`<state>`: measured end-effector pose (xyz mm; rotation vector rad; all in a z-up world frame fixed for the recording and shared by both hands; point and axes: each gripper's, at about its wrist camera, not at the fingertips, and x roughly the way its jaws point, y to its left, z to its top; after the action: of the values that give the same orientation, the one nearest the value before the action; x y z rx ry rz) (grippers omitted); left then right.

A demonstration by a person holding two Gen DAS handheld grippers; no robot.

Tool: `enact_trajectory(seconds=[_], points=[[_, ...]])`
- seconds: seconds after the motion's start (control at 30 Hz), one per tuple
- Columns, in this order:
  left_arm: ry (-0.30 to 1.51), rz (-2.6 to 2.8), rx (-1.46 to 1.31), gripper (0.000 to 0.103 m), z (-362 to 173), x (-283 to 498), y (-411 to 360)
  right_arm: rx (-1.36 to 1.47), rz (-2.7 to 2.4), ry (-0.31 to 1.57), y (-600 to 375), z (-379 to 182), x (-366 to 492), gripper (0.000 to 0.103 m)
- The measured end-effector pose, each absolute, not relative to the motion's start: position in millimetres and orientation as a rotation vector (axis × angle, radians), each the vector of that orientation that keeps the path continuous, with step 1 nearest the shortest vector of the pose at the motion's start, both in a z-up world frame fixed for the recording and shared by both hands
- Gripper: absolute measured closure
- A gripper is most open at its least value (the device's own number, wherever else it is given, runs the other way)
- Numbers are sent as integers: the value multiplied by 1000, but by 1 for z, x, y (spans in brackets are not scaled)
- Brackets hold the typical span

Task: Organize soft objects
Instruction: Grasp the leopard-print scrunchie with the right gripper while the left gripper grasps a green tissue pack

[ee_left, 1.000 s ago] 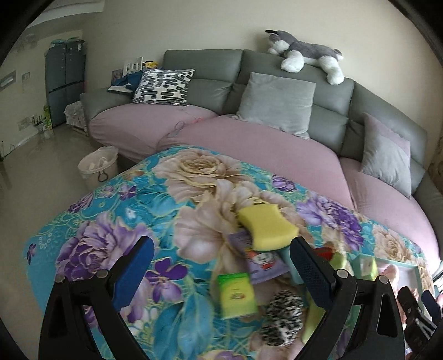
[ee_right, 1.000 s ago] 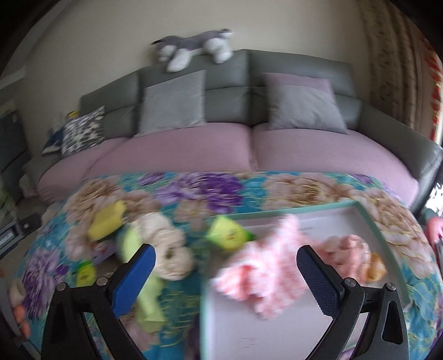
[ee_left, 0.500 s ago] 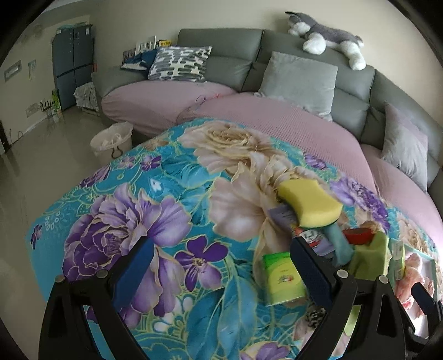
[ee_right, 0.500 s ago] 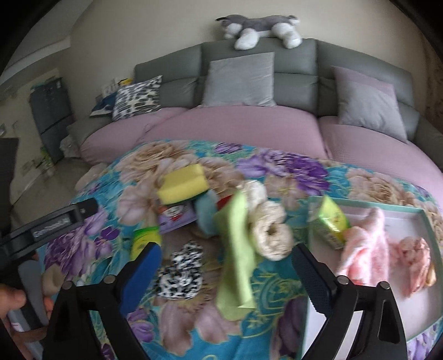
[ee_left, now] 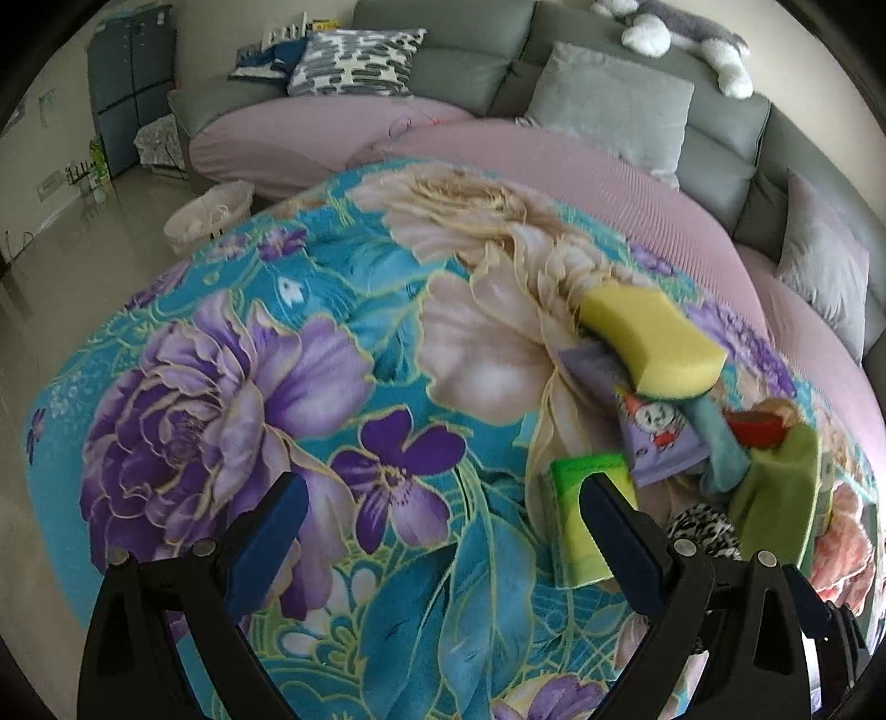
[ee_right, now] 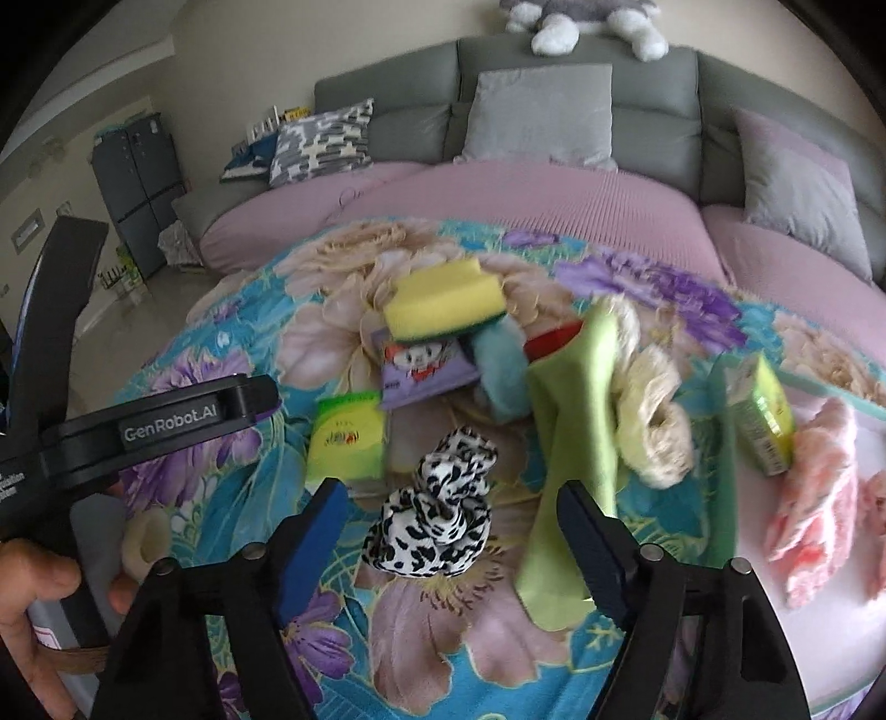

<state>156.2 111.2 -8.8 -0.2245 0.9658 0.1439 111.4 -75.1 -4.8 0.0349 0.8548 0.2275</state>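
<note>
A pile of soft things lies on the floral cloth (ee_left: 232, 354): a yellow sponge (ee_right: 443, 299), a purple cartoon pack (ee_right: 423, 368), a green tissue pack (ee_right: 348, 435), a teal cloth (ee_right: 501, 371), a green cloth (ee_right: 570, 459), a cream scrunchie (ee_right: 653, 421) and a black-and-white spotted scrunchie (ee_right: 437, 509). My right gripper (ee_right: 451, 531) is open, its fingers either side of the spotted scrunchie, just short of it. My left gripper (ee_left: 440, 526) is open and empty over the cloth, left of the green tissue pack (ee_left: 587, 509). Pink fluffy pieces (ee_right: 819, 487) and a green box (ee_right: 767, 421) lie in the white tray (ee_right: 747, 626).
A grey sofa with pink seat covers (ee_right: 542, 188) and cushions curves behind the table. A plush husky (ee_right: 587, 16) lies on its back. A white basket (ee_left: 207, 219) stands on the floor at left. The left gripper's body (ee_right: 138, 432) shows in the right wrist view.
My right gripper has swung left from the tray to the pile and come down over the spotted scrunchie. My left gripper has moved left and lower, away from the pile. Both stay open.
</note>
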Motion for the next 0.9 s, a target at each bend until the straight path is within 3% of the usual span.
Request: enact_trajectory(seconds=[0.3,0.9], points=[[1004,114,-246,4,-17,162,108,90,243,955,-77,-38,130,31],[1039,-23,-160,4,-30,171,63,143,247,979,-88,-42,135,42]])
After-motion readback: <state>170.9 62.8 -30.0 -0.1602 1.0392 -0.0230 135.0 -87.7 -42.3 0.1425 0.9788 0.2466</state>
